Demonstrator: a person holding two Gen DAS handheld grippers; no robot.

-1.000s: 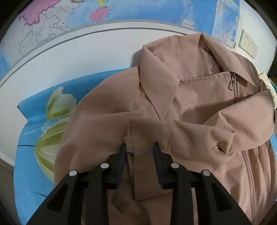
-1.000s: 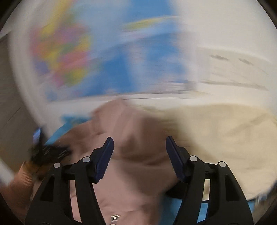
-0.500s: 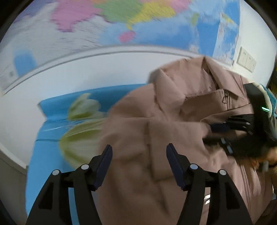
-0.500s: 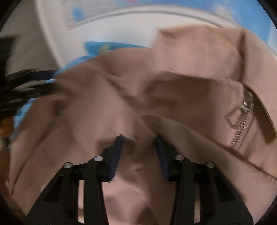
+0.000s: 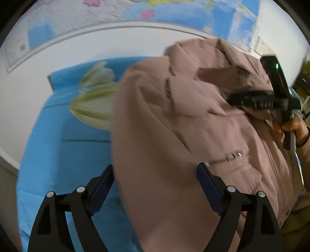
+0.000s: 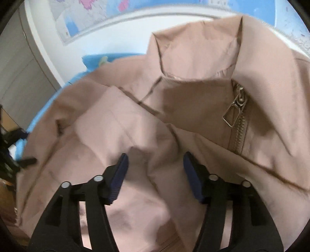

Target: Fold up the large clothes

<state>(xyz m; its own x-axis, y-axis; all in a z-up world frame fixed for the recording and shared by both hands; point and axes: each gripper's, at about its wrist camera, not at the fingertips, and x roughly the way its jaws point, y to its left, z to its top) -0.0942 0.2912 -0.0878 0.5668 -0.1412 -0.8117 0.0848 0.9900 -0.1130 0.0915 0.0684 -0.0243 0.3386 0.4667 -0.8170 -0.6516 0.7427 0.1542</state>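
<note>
A large dusty-pink zip jacket (image 5: 184,126) lies on a blue flowered cloth (image 5: 64,139), with its collar toward the wall and both sleeves folded over its front. My left gripper (image 5: 155,172) is open and empty, low over the jacket's left edge. My right gripper (image 6: 155,160) is open over a folded sleeve near the chest, and it also shows in the left wrist view (image 5: 257,100). The jacket (image 6: 193,97) fills the right wrist view, with its zip pull (image 6: 235,108) to the right of the fingers.
A white wall with a world map (image 5: 174,11) stands just behind the cloth. A grey cabinet (image 6: 17,77) is at the left. The cloth's left edge (image 5: 21,174) drops off to a bare floor or table edge.
My left gripper let go of the sleeve cuff, opened wide and drew back to the left. My right gripper came down onto the jacket, narrowed, then opened again over the folded sleeve.
</note>
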